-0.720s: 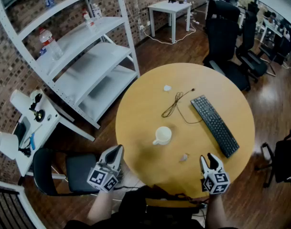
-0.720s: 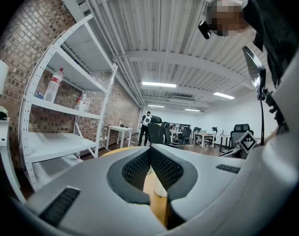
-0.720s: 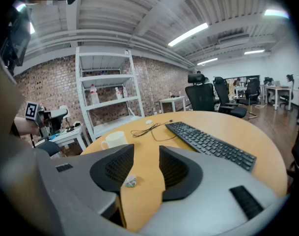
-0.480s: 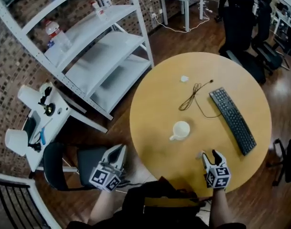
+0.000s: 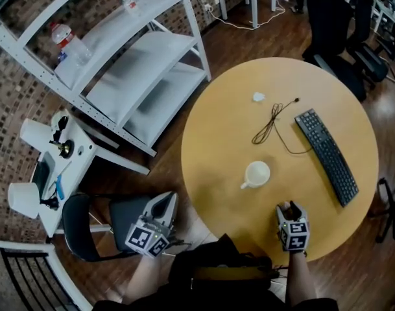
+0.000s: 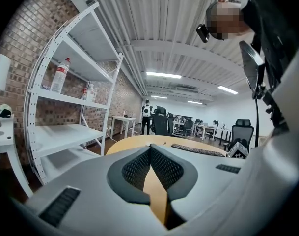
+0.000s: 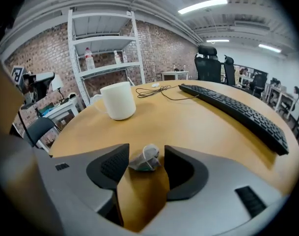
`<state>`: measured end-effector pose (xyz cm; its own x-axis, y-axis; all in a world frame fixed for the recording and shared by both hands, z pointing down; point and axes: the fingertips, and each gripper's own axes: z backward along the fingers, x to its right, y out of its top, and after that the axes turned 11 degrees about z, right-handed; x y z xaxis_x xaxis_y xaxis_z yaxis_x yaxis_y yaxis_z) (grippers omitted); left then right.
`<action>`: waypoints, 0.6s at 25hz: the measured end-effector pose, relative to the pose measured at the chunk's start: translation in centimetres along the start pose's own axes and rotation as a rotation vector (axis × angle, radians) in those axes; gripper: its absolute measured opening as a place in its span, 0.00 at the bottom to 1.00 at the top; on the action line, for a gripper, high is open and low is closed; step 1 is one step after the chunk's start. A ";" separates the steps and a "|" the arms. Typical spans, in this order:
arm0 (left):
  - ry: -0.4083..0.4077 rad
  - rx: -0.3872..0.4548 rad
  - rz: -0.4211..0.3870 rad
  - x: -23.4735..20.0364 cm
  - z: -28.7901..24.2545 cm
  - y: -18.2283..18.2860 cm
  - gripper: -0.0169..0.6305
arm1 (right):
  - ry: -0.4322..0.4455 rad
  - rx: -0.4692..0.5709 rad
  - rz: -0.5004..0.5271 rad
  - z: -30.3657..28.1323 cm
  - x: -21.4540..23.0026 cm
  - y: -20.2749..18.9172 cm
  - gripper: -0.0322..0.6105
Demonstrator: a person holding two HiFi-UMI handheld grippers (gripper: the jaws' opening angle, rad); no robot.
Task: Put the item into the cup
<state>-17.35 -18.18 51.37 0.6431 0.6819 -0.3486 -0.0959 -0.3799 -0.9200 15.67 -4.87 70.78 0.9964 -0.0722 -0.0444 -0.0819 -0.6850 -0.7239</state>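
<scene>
The item (image 7: 144, 161), a small crumpled tea-bag-like packet, lies on the round wooden table (image 5: 216, 141) between the jaws of my right gripper (image 7: 147, 147). Those jaws stand wide, on either side of it; the pads do not clearly press it. In the head view the right gripper (image 5: 288, 207) sits near the table's front edge and covers the item. The white cup (image 5: 257, 173) (image 7: 119, 100) stands upright a short way ahead and to the left, its handle pointing left. My left gripper (image 5: 163, 205) (image 6: 150, 149) hangs off the table's left side with its pads together, holding nothing.
A black keyboard (image 5: 327, 155) (image 7: 237, 109) lies along the table's right side, with a dark cable (image 5: 272, 122) and a small white scrap (image 5: 259, 97) behind the cup. White shelving (image 5: 119, 57), a side table (image 5: 54, 167) and a black chair (image 5: 100, 225) stand left of the table.
My right gripper has moved forward and left over the item, which lay beside it before and now sits between its jaws. The left gripper has hardly moved. The head view has shifted.
</scene>
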 end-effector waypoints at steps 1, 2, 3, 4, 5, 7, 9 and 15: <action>-0.009 -0.001 0.001 0.1 -0.4 0.0 0.02 | -0.001 -0.010 0.013 0.0 -0.1 -0.2 0.40; -0.017 -0.001 0.002 0.3 -0.7 0.0 0.02 | 0.000 -0.014 0.023 0.0 -0.1 -0.2 0.40; -0.024 -0.002 0.004 0.3 -1.0 0.0 0.02 | -0.001 -0.018 0.033 0.0 0.0 -0.2 0.40; -0.030 -0.002 0.007 0.4 -1.2 -0.1 0.02 | -0.003 -0.027 0.043 0.0 0.1 -0.3 0.34; -0.035 -0.002 0.010 0.4 -1.3 -0.1 0.02 | -0.004 -0.041 0.051 0.0 0.2 -0.4 0.27; -0.043 -0.005 0.018 0.5 -1.5 -0.3 0.02 | -0.001 -0.055 0.055 0.2 0.3 -0.4 0.22; -0.048 -0.008 0.027 0.5 -1.7 -0.5 0.02 | -0.004 -0.041 0.052 0.6 0.4 0.2 0.19; -0.047 0.013 0.053 0.0 -1.5 -0.5 0.02 | -0.001 0.125 0.057 2.5 0.4 7.6 0.19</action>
<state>-16.10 -18.92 52.10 0.6005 0.6900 -0.4042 -0.1389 -0.4078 -0.9025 15.48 -8.24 63.55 0.9902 -0.1078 -0.0890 -0.1355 -0.5843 -0.8001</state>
